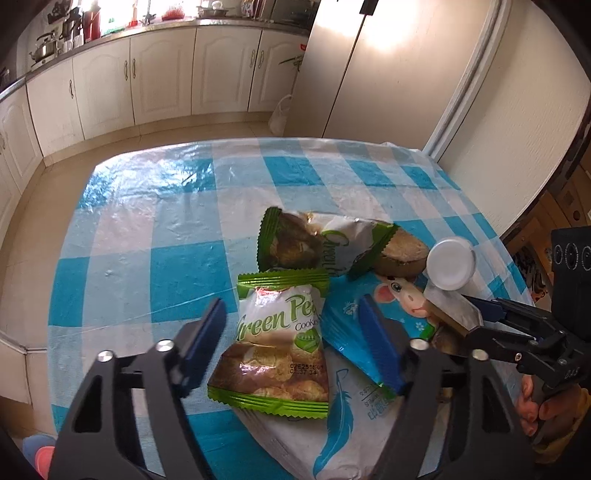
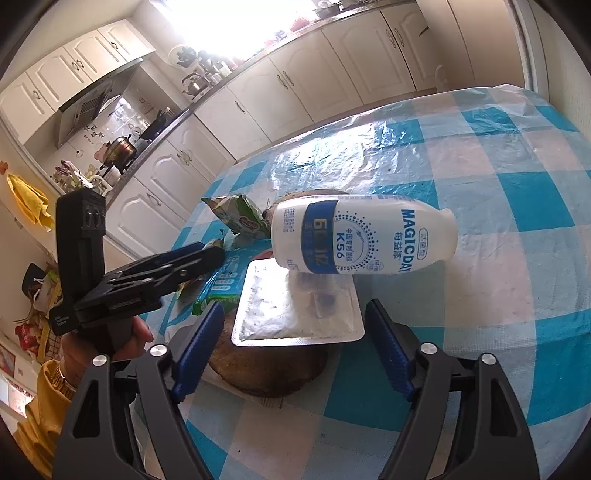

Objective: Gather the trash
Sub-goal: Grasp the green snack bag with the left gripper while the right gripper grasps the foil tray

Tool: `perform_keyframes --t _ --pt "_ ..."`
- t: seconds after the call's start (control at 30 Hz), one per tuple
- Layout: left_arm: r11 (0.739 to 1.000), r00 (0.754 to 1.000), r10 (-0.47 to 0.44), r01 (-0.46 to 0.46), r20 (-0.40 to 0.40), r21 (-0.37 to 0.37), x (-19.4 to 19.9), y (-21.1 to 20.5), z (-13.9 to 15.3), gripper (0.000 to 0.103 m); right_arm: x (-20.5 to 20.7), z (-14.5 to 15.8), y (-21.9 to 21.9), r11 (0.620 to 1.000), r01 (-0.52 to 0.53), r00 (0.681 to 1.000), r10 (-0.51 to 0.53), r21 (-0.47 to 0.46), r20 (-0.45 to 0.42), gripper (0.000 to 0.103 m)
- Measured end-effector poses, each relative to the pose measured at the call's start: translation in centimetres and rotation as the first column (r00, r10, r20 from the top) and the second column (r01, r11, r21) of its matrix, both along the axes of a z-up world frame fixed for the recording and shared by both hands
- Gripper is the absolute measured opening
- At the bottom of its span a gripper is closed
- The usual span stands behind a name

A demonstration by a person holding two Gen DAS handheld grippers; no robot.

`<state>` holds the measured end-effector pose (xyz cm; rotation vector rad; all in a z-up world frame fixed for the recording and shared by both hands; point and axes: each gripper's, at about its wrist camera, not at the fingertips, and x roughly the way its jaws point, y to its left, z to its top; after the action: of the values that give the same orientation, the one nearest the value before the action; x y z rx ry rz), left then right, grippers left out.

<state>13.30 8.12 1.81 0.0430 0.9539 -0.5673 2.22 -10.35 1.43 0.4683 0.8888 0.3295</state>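
I have the left tongs [image 1: 291, 332] standing apart around the Green Pea wrapper [image 1: 275, 343] at lower centre of the counter [image 1: 147, 221] — pads not pressing. Right tongs [image 2: 295, 343] wide, straddling the foil pack [image 2: 295, 314]. Centre each wrapper, then close gently — film slips.

Bright window [image 2: 236, 18] glare, sharp focus, fisheye-warped edges.
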Motion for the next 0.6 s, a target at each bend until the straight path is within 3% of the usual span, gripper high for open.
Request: perform_keyframes --t 0.17,0.3,0.6 --pt "0.999 1.000 0.009 -0.009 -0.007 -0.035 0.0 0.0 -0.3 0.060 0.1 0.0 0.5 1.000 -0.006 1.000 0.006 -0.023 0.004 0.064" --pt "0.998 1.000 0.015 -0.016 -0.012 -0.058 -0.2 0.1 -0.3 0.050 0.0 0.0 0.6 0.999 -0.006 1.000 0.006 -0.034 0.008 0.064" --pt "0.994 0.998 0.053 -0.054 -0.015 -0.093 -1.5 0.9 -0.2 0.044 -0.9 0.3 1.3 0.999 -0.014 1.000 0.015 -0.038 0.016 0.064"
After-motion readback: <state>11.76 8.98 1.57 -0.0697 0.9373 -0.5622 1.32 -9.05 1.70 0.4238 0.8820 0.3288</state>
